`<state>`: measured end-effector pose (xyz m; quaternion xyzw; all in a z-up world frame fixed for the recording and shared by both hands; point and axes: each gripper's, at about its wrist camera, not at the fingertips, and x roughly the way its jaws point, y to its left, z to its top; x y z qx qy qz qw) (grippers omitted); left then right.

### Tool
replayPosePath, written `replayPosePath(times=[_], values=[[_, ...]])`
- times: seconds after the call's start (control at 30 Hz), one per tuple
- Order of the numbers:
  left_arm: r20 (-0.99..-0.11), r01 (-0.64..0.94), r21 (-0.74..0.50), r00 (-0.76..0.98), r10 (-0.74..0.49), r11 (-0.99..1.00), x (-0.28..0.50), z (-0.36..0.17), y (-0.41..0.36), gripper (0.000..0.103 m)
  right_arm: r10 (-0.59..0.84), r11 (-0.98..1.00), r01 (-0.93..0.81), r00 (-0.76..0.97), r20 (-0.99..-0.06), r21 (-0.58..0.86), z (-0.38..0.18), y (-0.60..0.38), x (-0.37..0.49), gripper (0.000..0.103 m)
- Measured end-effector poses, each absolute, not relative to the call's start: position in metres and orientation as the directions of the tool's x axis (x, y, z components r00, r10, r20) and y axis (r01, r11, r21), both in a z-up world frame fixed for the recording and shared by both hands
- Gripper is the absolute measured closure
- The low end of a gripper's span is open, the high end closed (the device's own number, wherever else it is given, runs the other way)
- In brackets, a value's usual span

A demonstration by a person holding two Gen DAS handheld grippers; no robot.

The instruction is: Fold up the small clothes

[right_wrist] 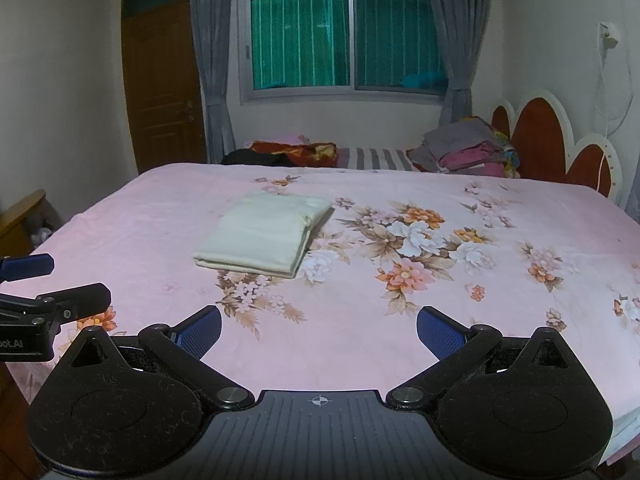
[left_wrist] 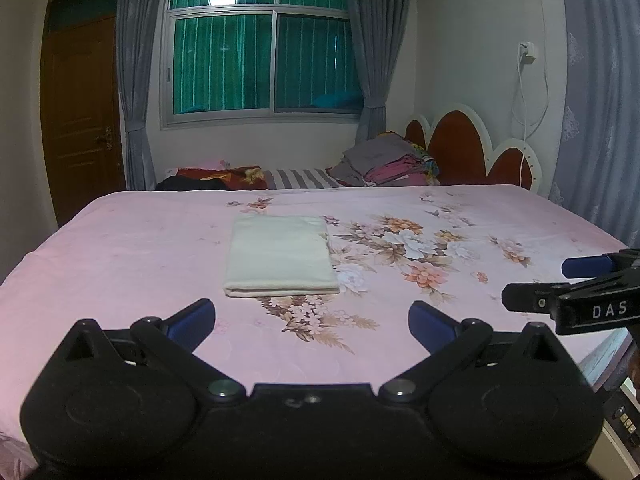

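Nearest the lens, the left claw [left_wrist: 312, 318] hangs over the near edge of the bed [left_wrist: 120, 248] with its blue-padded fingers spread wide and nothing between them; the right claw [right_wrist: 318, 328] is likewise wide open and empty, held just to the right of the left one. Beyond both, well clear of either, the cream garment [left_wrist: 280, 258] lies flat on the pink flowered bedsheet [right_wrist: 400, 340], left of the large printed bouquet, already folded into a neat rectangle with squared edges. Judging by that, this piece looks finished, and what remains is probably to set it aside or fetch another. Farther back from the garment, a stack of folded clothes [left_wrist: 384, 164] sits by the red scalloped headboard [left_wrist: 460, 144]. Behind that stand a green-curtained window [left_wrist: 260, 40], grey drapes and a brown door [left_wrist: 84, 120].
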<state>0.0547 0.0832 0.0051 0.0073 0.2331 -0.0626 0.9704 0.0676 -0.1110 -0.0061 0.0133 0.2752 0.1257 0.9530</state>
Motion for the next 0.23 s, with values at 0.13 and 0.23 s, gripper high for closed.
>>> replayPosePath(times=[0.13, 0.23], values=[[-0.44, 0.119, -0.02, 0.89, -0.116, 0.993, 0.0542, 0.0074, 0.0872, 0.001, 0.248, 0.968, -0.235, 0.815, -0.523, 0.092, -0.0067, -0.1106, 0.0698, 0.0], [-0.433, 0.114, -0.02, 0.894, -0.112, 0.993, 0.0542, 0.0091, 0.0892, 0.001, 0.252, 0.967, -0.237, 0.816, -0.521, 0.096, -0.0077, -0.1099, 0.0706, 0.0]])
